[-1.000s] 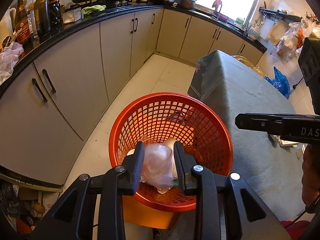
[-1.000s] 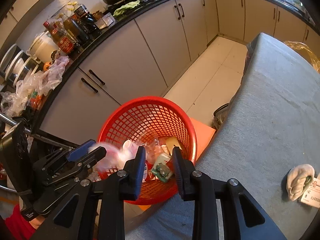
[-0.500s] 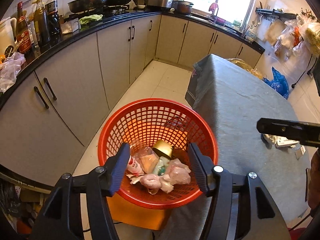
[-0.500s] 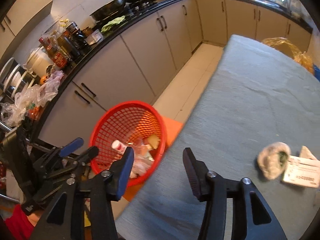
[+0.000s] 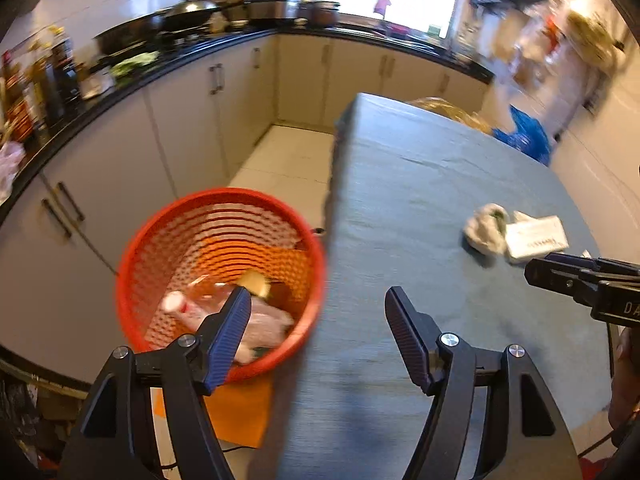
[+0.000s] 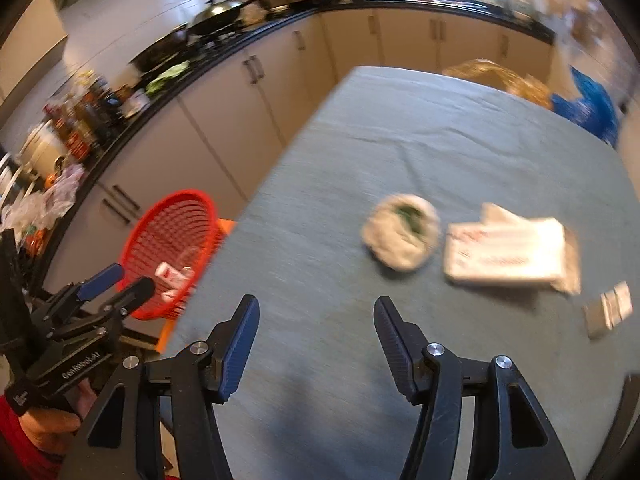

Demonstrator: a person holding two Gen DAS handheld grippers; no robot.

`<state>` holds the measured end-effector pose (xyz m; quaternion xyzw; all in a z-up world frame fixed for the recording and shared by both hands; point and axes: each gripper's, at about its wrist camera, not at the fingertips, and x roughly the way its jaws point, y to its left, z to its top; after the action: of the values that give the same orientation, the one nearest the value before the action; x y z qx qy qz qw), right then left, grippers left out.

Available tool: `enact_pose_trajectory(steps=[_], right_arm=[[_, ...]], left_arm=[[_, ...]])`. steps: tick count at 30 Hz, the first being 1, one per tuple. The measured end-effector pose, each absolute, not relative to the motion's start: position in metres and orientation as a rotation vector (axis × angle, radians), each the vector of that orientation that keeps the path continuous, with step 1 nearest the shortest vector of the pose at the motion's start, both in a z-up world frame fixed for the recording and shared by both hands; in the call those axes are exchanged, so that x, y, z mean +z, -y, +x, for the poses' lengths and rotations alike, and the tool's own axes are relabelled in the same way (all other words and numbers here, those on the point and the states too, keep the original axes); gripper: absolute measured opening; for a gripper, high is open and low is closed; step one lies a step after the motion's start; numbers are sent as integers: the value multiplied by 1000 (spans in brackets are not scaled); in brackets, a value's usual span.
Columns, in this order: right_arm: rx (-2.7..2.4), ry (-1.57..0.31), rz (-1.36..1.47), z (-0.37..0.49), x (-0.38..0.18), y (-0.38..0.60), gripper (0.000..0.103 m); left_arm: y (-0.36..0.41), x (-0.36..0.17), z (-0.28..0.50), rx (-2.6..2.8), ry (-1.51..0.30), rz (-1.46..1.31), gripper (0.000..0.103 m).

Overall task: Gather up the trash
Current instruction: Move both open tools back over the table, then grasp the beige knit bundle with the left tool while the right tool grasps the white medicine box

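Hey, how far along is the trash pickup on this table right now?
Several pieces already lie in the red basket. Nothing is in hand: the left tool and right tool are both open and empty. Left on the table: a crumpled wad, a flattened white carton and a small wrapper.

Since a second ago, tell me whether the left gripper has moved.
Yes. The left gripper has swung right, away from the red mesh plastic basket: then it hung over the basket, now it straddles the grey cloth-covered table edge, jaws open.

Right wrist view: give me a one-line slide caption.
Open right gripper above the grey table, facing a crumpled wad and white carton.
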<state>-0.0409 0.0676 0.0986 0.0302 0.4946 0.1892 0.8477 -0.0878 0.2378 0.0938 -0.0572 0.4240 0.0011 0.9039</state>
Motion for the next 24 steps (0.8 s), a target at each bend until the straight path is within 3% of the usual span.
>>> enact_pose_trajectory(steps=[14, 24], right_arm=[[130, -1048, 247, -81, 89, 84, 64], [48, -1052, 305, -111, 87, 149, 64]], left_arm=[[-124, 93, -60, -208, -916, -17, 69], [-84, 79, -4, -218, -945, 27, 69]])
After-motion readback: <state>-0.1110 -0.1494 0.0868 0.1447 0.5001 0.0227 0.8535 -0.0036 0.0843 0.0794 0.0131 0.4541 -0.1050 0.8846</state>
